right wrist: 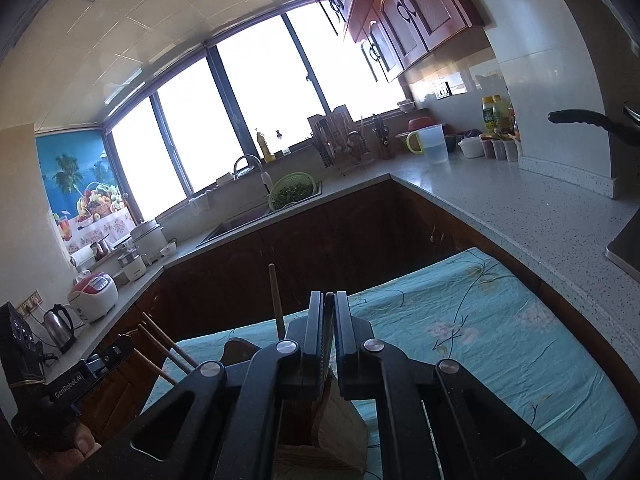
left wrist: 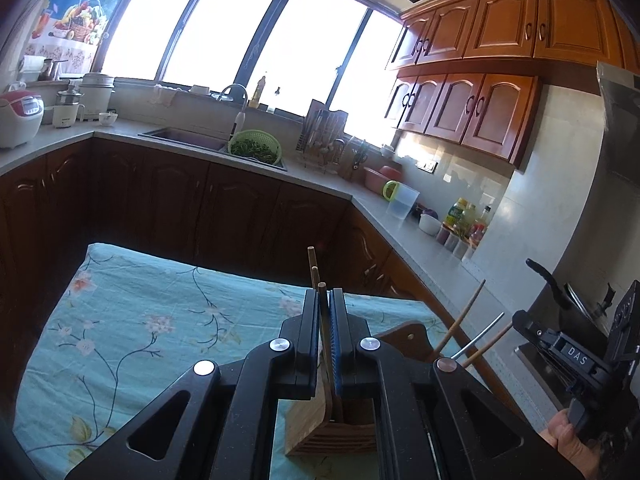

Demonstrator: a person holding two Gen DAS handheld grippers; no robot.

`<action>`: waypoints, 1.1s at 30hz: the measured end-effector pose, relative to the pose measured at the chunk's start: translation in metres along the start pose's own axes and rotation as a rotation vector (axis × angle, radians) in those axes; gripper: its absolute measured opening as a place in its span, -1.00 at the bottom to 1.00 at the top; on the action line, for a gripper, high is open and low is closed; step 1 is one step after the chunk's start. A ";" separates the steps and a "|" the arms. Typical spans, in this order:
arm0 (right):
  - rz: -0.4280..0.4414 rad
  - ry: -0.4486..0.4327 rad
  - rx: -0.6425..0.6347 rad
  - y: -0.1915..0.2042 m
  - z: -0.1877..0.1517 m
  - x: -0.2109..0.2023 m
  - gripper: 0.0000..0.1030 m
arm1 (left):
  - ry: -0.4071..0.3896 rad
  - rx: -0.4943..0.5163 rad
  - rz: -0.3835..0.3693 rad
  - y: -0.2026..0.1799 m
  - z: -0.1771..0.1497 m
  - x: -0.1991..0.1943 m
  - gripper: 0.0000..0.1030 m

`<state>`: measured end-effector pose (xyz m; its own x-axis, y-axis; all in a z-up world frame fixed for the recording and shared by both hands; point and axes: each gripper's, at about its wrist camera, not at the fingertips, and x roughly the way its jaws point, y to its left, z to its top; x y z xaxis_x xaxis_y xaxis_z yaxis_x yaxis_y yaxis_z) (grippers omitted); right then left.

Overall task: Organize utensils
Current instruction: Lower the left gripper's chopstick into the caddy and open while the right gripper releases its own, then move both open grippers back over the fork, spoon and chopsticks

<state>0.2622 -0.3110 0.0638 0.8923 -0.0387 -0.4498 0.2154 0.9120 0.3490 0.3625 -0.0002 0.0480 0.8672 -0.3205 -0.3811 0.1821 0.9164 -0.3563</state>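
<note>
Above the slatted wooden utensil holder (left wrist: 316,428), the left gripper (left wrist: 325,300) pinched brown wooden chopsticks (left wrist: 320,292). The right gripper (right wrist: 329,304) pinched a similar stick (right wrist: 329,300) (the metal rod (left wrist: 478,334) showed only in the left view).

Both the left claw (left wrist: 325,300) and right claw (right wrist: 329,300) angle downward, each clamped shut on a thin stick.

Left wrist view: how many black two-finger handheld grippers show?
2. The left gripper fills the bottom centre, jaws shut on a thin wooden chopstick. The right gripper sits at the right edge, held by a hand, partly cut off by the frame.
</note>
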 end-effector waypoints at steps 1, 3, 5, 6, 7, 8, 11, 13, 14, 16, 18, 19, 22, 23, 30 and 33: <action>0.003 0.001 -0.001 -0.001 0.000 0.000 -0.91 | 0.002 0.003 0.003 -0.001 0.002 0.002 -0.93; 0.003 0.004 -0.003 0.000 0.002 0.001 -0.91 | 0.008 -0.001 0.000 -0.004 0.007 0.006 -0.93; 0.001 0.007 -0.002 0.000 0.003 0.001 -0.91 | 0.011 -0.005 -0.002 -0.001 0.010 0.009 -0.92; 0.001 0.007 -0.002 0.001 0.003 0.002 -0.91 | 0.012 -0.005 -0.004 -0.001 0.011 0.010 -0.92; 0.001 0.007 -0.001 0.000 0.003 0.002 -0.91 | 0.013 -0.002 -0.004 0.000 0.012 0.010 -0.92; 0.001 0.007 -0.001 0.000 0.003 0.002 -0.90 | 0.012 0.002 -0.003 0.001 0.011 0.010 -0.92; -0.002 0.013 0.000 0.002 0.004 0.003 -0.90 | 0.026 0.007 -0.004 0.000 0.014 0.014 -0.92; -0.001 0.018 0.000 0.003 0.004 0.003 -0.85 | 0.041 0.000 -0.009 0.002 0.013 0.015 -0.92; 0.002 0.021 0.003 0.003 0.005 0.003 -0.81 | 0.047 -0.004 -0.009 0.004 0.014 0.015 -0.87; 0.010 0.023 0.011 0.002 0.005 0.002 -0.77 | 0.050 -0.013 -0.015 0.007 0.016 0.012 -0.68; 0.015 0.017 0.021 0.001 0.006 -0.001 -0.47 | 0.035 -0.022 -0.016 0.008 0.017 0.005 -0.41; 0.019 0.004 0.026 0.000 0.006 -0.005 -0.01 | 0.030 -0.023 -0.018 0.009 0.016 0.001 -0.33; 0.047 -0.057 0.040 -0.002 0.007 -0.023 0.49 | 0.016 -0.030 0.001 0.010 0.014 -0.012 0.20; 0.053 -0.072 0.043 -0.002 0.007 -0.029 0.60 | 0.004 -0.032 0.009 0.010 0.010 -0.019 0.36; 0.065 -0.087 0.076 -0.009 -0.005 -0.059 0.97 | 0.004 -0.063 0.023 0.016 -0.019 -0.058 0.52; 0.061 -0.065 0.083 -0.012 -0.016 -0.067 0.97 | 0.017 -0.069 0.035 0.018 -0.035 -0.074 0.52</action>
<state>0.1935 -0.3126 0.0761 0.9279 -0.0125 -0.3726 0.1892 0.8769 0.4419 0.2853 0.0320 0.0401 0.8643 -0.2933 -0.4086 0.1189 0.9086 -0.4005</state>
